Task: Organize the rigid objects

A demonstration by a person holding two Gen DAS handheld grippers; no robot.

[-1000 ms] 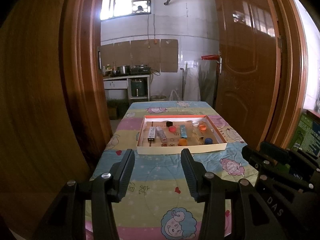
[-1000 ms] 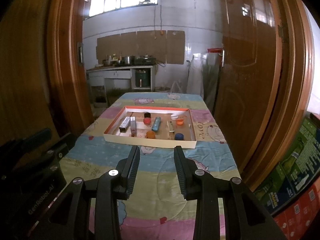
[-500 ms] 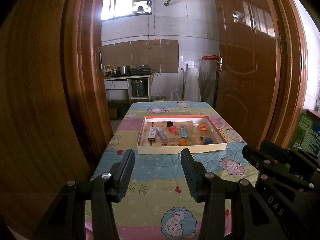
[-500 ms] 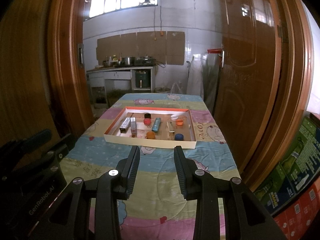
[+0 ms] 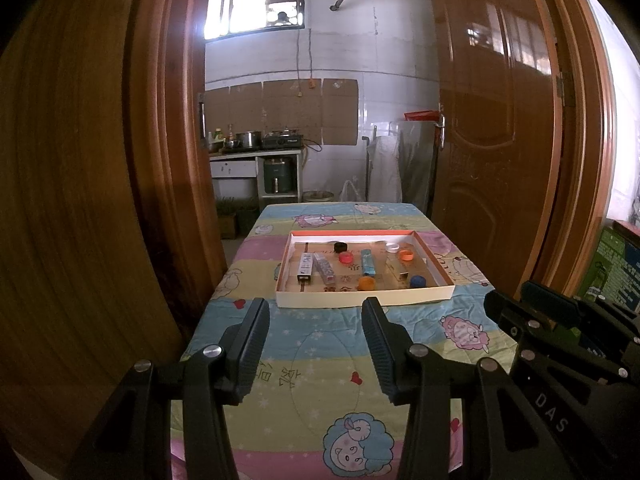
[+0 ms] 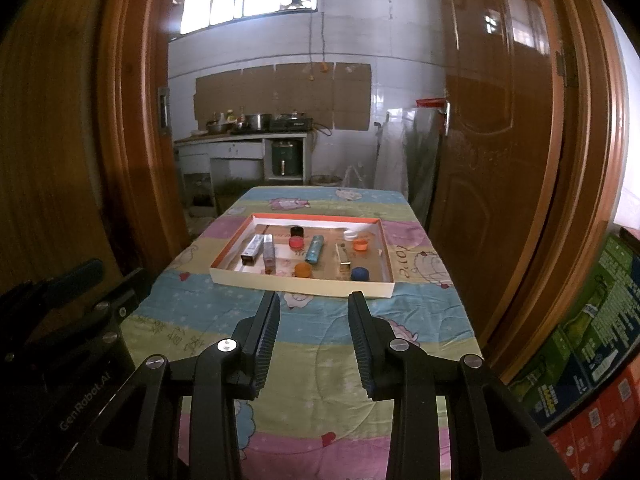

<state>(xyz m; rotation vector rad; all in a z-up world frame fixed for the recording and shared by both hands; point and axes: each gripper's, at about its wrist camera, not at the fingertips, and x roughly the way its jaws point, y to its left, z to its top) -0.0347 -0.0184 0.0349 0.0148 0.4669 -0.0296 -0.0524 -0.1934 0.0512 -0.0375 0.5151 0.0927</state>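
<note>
Landmark: shallow cardboard tray (image 5: 362,297), white walls w/ orange rim, on a cartoon-print cloth (image 5: 320,364) covering the table.

Left of tray: glossy wooden door frame (image 5: 176,160), close to the table's left edge. In the tray, left to right: two long flat packs side by side, white pack (image 5: 306,267) and clear patterned pack (image 5: 323,267); black cap (image 5: 340,247) near the far wall, red cap (image 5: 346,257) just nearer; blue tube pack (image 5: 367,262) w/ orange cap (image 5: 366,283) by the near wall; white cap (image 5: 393,247) and orange-red cap (image 5: 406,255) toward the far right; small gold-ended box (image 6: 342,258); blue cap (image 5: 417,281) in the near right corner. All caps round, low, plastic-looking.

Right of tray: panelled wooden door (image 5: 492,140), then stacked printed cartons (image 6: 592,340).

Left gripper (image 5: 316,344) spread wide, holding nothing, hovering over cloth on the near side of the tray. Right gripper (image 6: 314,340) also spread, empty, same side. Ribbed black pads (image 6: 267,340). Bare cloth lies btwn both tools and the tray's near wall; more cloth beyond the far wall.
</note>
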